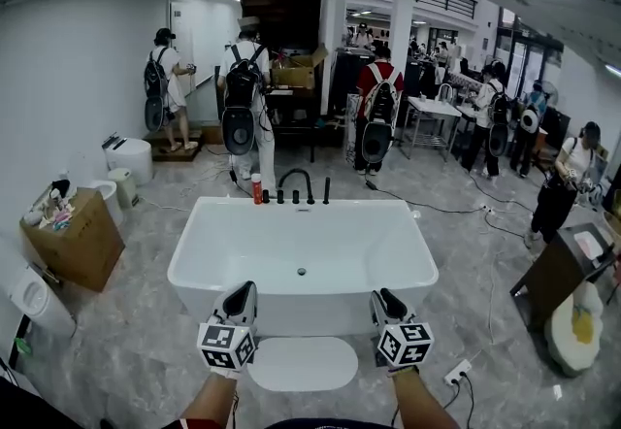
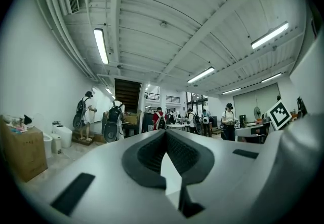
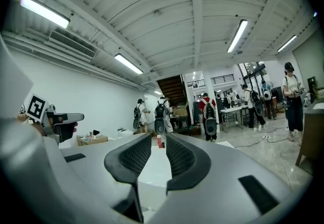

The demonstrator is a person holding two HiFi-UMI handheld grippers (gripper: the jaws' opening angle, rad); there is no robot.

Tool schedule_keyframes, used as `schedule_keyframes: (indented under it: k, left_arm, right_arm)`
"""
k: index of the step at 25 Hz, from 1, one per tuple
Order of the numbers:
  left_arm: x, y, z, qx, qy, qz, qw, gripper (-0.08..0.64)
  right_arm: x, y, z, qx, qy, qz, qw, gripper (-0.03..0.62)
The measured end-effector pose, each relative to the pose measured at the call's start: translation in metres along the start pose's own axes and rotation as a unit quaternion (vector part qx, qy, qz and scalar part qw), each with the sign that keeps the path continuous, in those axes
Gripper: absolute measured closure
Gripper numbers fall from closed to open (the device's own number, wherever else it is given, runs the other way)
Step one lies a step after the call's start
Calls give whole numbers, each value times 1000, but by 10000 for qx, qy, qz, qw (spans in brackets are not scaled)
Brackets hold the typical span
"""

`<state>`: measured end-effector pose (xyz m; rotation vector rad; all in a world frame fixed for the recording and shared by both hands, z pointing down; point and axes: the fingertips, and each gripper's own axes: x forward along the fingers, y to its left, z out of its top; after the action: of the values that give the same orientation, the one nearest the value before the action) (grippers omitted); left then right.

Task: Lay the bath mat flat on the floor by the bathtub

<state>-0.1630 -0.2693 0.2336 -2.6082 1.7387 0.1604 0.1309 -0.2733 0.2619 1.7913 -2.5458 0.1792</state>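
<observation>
The white bath mat [image 1: 302,363] lies flat on the grey floor right in front of the white bathtub [image 1: 194,262], its long side along the tub's near wall. Both grippers hover above the mat's two ends, apart from it, pointing level toward the tub. My left gripper [image 1: 245,291] has its fingertips closed together with nothing between them; in the left gripper view the left gripper [image 2: 164,134] shows pads meeting at the tip. My right gripper [image 1: 380,297] stands open and empty; in the right gripper view the right gripper [image 3: 158,139] shows a narrow gap, the tub behind it.
A black faucet [image 1: 296,186] and a red bottle [image 1: 256,188] stand on the tub's far rim. A cardboard box [image 1: 76,238] and a toilet [image 1: 126,160] are at the left. A power strip [image 1: 456,374] and a brown cabinet [image 1: 558,272] are at the right. Several people stand in the background.
</observation>
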Motion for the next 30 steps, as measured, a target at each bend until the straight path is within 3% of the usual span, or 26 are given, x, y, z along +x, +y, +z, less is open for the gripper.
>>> schedule_keyframes:
  k: [4,16,30]
  left_arm:
    - [-1,2,8,67,-138,117,9998,545]
    - [2,21,6,-236,-221,164,9993,545]
    - [13,10,2,-326,-191,-35,9993,545]
  right_arm:
    - [1,5,5,-57,-58,-16,10000,489]
    - [-9,-22,9,-5,18,-355,9994,532]
    - [-16,-26,9,174,-50,-425,9989,548]
